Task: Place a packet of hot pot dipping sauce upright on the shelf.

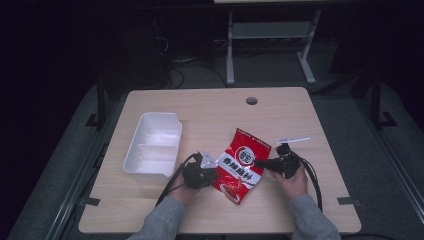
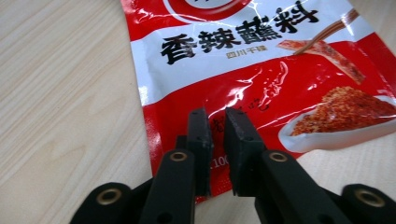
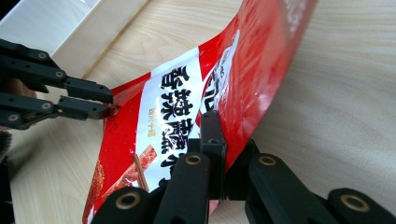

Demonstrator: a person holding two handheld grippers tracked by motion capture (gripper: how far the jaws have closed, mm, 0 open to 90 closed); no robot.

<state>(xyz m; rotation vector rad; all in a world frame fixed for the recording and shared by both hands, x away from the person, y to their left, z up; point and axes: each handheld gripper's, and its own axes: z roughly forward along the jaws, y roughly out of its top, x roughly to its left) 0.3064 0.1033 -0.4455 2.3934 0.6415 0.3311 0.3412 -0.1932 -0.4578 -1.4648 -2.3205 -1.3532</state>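
White tray at the left, on the light wood table. Next, left gripper at the bag's left edge, jaws a little apart, bag edge between the tips, not squeezed. Red seasoning bag in the middle, long way running from near-left to far-right. Then right gripper, jaws pinching the bag's right edge, lifting that side. Up close: black letters and a spoon of red powder. From above: a small white strip just past the right gripper.

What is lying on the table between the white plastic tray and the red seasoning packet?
In the high view, the left hand-held gripper lies between the white plastic divided tray and the red foil seasoning packet, reaching the packet's edge.
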